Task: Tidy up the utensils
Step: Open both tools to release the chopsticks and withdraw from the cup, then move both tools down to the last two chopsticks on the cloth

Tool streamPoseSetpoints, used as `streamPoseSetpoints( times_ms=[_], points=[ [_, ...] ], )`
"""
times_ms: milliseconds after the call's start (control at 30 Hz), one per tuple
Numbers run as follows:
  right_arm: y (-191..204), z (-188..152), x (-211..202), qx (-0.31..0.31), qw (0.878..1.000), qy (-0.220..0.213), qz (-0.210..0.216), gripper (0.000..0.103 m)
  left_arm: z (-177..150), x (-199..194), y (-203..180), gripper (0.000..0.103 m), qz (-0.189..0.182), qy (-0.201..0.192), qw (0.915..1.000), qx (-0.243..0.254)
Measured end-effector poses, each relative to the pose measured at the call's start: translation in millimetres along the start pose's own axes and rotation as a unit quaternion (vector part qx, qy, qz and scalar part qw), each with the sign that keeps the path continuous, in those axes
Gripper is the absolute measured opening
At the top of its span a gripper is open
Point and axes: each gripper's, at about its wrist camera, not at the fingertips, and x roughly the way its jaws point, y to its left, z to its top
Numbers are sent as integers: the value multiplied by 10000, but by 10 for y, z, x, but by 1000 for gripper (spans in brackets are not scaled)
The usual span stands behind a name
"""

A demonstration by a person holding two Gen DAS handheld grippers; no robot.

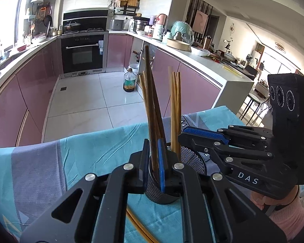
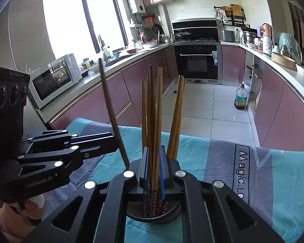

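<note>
A black mesh holder (image 1: 164, 190) stands on the blue-grey cloth (image 1: 71, 158) and holds several wooden chopsticks. My left gripper (image 1: 153, 156) is shut on a dark brown chopstick (image 1: 149, 93), upright over the holder. In the right wrist view that chopstick (image 2: 109, 105) leans left beside the left gripper (image 2: 115, 141). My right gripper (image 2: 154, 158) is shut on chopsticks (image 2: 155, 109) standing in the holder (image 2: 154, 212). Light chopsticks (image 1: 175, 109) lean in the holder. In the left wrist view the right gripper (image 1: 184, 135) reaches in from the right.
One chopstick (image 1: 139, 226) lies on the cloth under my left gripper. The table edge (image 1: 91, 133) drops to a tiled kitchen floor. An oil bottle (image 1: 129, 81) stands on the floor by the pink cabinets.
</note>
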Motion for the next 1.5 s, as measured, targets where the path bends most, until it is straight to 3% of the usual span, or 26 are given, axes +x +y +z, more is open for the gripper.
streamPoseSetpoints(
  times_ms=[100, 200, 400, 467, 600, 733, 867, 1067, 1167, 1500],
  points=[
    [5, -26, -15, 44, 10000, -6, 15, 9, -25, 37, 47, 10, -1, 27, 10000, -64],
    [30, -54, -52, 34, 10000, -35, 31, 14, -65, 29, 83, 23, 40, -18, 9999, -94],
    [88, -90, -136, -16, 9999, -123, 76, 22, -218, -88, 94, 31, 121, -162, 9998, -65],
    [116, -105, -169, -31, 9998, -148, 122, 23, -274, -157, 106, 40, 147, -234, 9996, -75],
    [254, -169, -311, -213, 9990, -271, 297, 32, -326, -280, 133, 44, 242, -392, 9989, -111],
    [406, -305, -463, -557, 9972, -329, 376, 48, -501, -402, 216, 62, 281, -414, 9986, -175],
    [442, -519, -440, -608, 9969, -80, 483, 49, -782, -457, 331, 63, 477, -263, 9981, -278],
    [510, -931, -61, -514, 9948, 685, 546, 47, -1183, -457, 523, 66, 627, 46, 9966, -541],
    [589, -1065, 124, -526, 9923, 974, 548, 40, -1344, -434, 550, 66, 707, 181, 9956, -581],
    [735, -1245, 364, -505, 9890, 1299, 487, 31, -1609, -392, 571, 65, 661, 362, 9937, -826]
  ],
)
